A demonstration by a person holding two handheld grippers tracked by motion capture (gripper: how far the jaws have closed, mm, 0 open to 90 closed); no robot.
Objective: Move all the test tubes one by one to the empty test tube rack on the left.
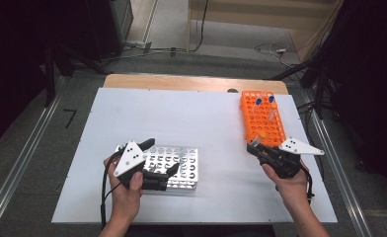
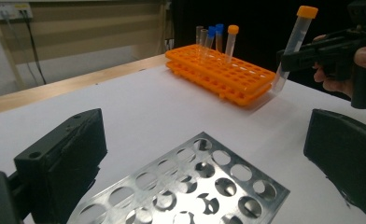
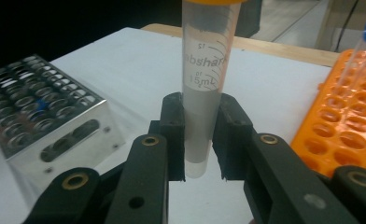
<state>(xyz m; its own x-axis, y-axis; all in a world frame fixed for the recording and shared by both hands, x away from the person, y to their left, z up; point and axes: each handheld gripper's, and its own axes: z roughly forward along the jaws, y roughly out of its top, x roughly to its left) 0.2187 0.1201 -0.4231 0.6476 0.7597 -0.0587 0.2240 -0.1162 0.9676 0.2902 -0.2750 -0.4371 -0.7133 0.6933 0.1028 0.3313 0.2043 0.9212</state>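
My right claw [image 3: 197, 140] is clenched on an orange-capped tube [image 3: 207, 93], its two pads pressing the lower part of the clear barrel from either side; the tube stands nearly upright in the grip, cap up and rounded tip down, its long axis leaning only a little, as the left gripper view shows it [image 2: 293, 44]. I hold it in the air just off the near end of the orange rack [image 1: 262, 118], above the white table [image 1: 206, 118]; four more tubes stand at that rack's far end. The relation that matters is sideways: the metal rack [image 1: 174, 165] lies well apart to my left across the bare table, flat, its round holes facing up; so I judge the tube must travel level to the left with its axis kept vertical, then come down tip first into a hole. My left claw [image 1: 157, 168] is released, jaws spread wide over the near left part of that metal rack with nothing between them; it is the nearer hand to the holes and, I judge, best placed to steady the rack.
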